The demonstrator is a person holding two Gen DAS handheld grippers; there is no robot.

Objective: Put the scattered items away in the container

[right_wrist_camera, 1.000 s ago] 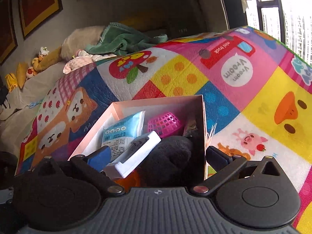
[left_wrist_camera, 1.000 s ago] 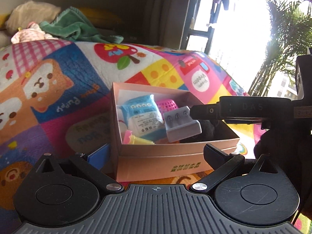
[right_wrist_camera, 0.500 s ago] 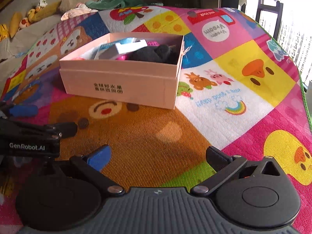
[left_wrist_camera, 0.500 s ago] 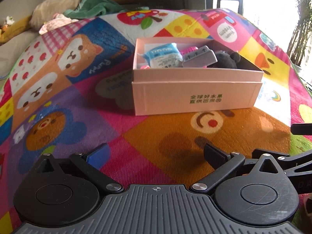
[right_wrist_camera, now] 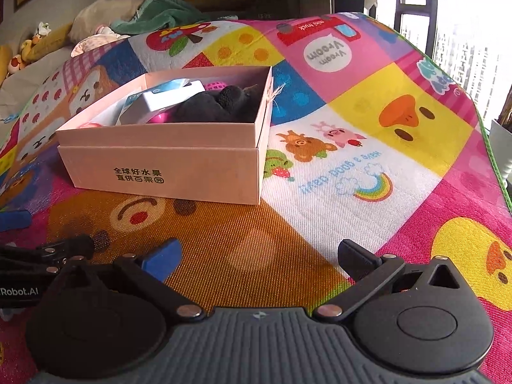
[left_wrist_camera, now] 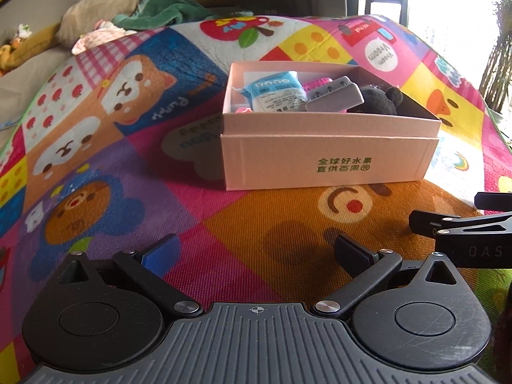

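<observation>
I have both tongs hovering low over the play mat (left_wrist_camera: 256,224), side by side, pointing at the box (left_wrist_camera: 326,160) from its long printed side. My left tongs (left_wrist_camera: 256,251) are spread wide with nothing between the fingers; the blue-tipped finger (left_wrist_camera: 161,251) and the black one (left_wrist_camera: 353,254) sit well apart above the orange bear patch. My right tongs (right_wrist_camera: 259,256) stand just as wide and equally empty, over the same orange patch near its edge with the white rainbow panel. Each tool shows in the other's view: the right one's fingers come in at the right edge of the left camera, the left one's at the left edge of the right camera, so the two are held near each other and roughly level.

The box stands on the mat ahead of both tongs, well apart from them, open-topped. Inside it I see a blue packet (left_wrist_camera: 275,92) toward the left, a grey block (left_wrist_camera: 334,97) leaning across the middle, a black plush (left_wrist_camera: 380,100) on the right, and a pink mesh thing (right_wrist_camera: 215,85) behind them, mostly hidden. A small pink piece (left_wrist_camera: 242,109) peeks up near the front left corner. The mat around the box carries only its printed pictures. Beyond the mat lie a green cloth (right_wrist_camera: 166,12) and pillows (left_wrist_camera: 99,9).
</observation>
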